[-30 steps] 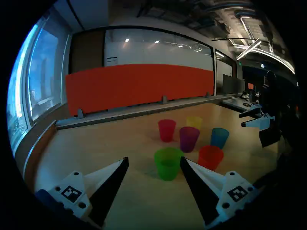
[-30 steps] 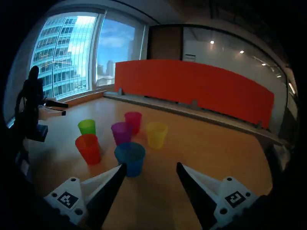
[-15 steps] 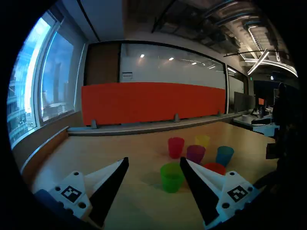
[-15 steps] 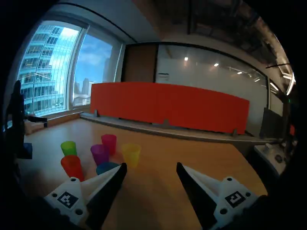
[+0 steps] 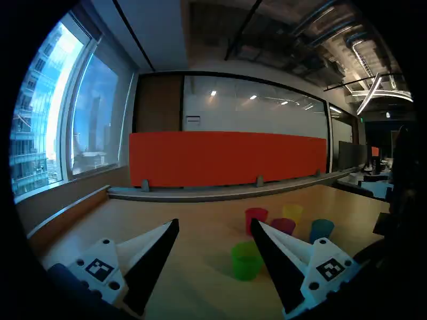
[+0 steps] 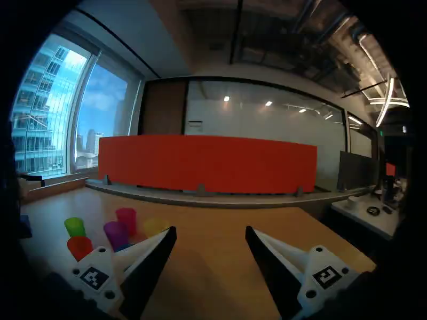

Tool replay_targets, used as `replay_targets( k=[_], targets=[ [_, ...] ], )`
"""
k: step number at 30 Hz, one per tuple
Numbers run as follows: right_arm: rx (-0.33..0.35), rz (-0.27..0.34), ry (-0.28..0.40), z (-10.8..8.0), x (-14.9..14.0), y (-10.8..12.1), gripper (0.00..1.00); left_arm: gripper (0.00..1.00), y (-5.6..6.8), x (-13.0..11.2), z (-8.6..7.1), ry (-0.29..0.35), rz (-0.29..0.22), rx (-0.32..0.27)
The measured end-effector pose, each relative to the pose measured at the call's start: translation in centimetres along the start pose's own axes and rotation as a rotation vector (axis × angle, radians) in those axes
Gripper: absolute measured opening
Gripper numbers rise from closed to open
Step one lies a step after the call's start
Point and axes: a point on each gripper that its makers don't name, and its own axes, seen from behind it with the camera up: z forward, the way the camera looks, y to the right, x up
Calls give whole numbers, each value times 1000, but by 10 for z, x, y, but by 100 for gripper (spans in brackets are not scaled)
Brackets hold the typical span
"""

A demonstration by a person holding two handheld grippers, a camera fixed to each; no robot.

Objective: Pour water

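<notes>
Several translucent plastic cups stand grouped on a wooden table [image 5: 160, 224]. In the left gripper view a green cup [image 5: 246, 261] is nearest, just inside the right finger, with a pink cup [image 5: 256, 217], purple cup [image 5: 283, 225], yellow cup [image 5: 292, 211] and blue cup [image 5: 322, 230] behind it. My left gripper [image 5: 213, 224] is open and empty, short of the green cup. In the right gripper view the green cup [image 6: 74, 226], orange cup [image 6: 80, 247], purple cup [image 6: 116, 234], pink cup [image 6: 126, 218] and yellow cup [image 6: 153, 226] sit low at the left. My right gripper [image 6: 210, 230] is open and empty, to the right of the cups.
A long orange partition [image 5: 224, 158] runs along the table's far edge. Tall windows [image 6: 48, 122] fill the left wall. A second desk with small objects [image 6: 368, 208] stands at the right. Bare tabletop [image 6: 240, 224] stretches ahead of the right gripper.
Both views have dropped lower and tilted up, so the cups sit lower in frame. The right view has swung right, leaving the cups at its lower left. Both grippers stay open.
</notes>
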Motion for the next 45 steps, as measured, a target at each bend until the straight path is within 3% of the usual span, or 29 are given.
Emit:
replay_targets(
  k=[11, 23, 33, 45],
  targets=[
    [-30, 29, 14, 0, 2, 3, 100, 99, 0, 5, 6, 22, -14, 16],
    [-29, -2, 39, 4, 9, 2, 100, 99, 0, 6, 14, 55, -2, 38],
    [-58, 3, 15, 8, 10, 19, 100, 99, -9, -1, 17, 102, 7, 80],
    [-107, 17, -13, 7, 6, 37, 100, 99, -22, -25, 20, 100, 40, 120]
  ],
)
